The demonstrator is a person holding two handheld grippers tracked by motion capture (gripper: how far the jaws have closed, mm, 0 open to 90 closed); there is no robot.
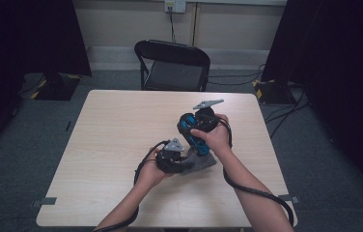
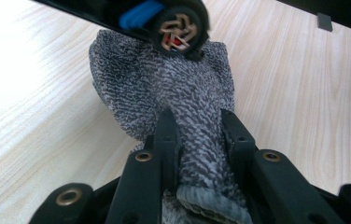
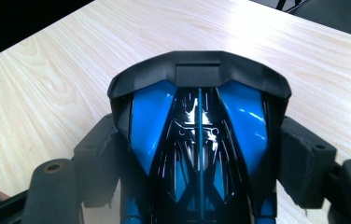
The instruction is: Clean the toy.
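— Grey knit sock (image 2: 173,98): where is it?
— On the table (image 1: 112,145), its cuff pinched between your left gripper (image 2: 196,135) jaws.
— And the blue toy car (image 3: 199,140)?
— Clamped in your right gripper (image 3: 201,158), held above the sock.

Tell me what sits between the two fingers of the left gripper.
In the left gripper view, the grey knitted cloth runs between the fingers of the left gripper, bunched in their grip.
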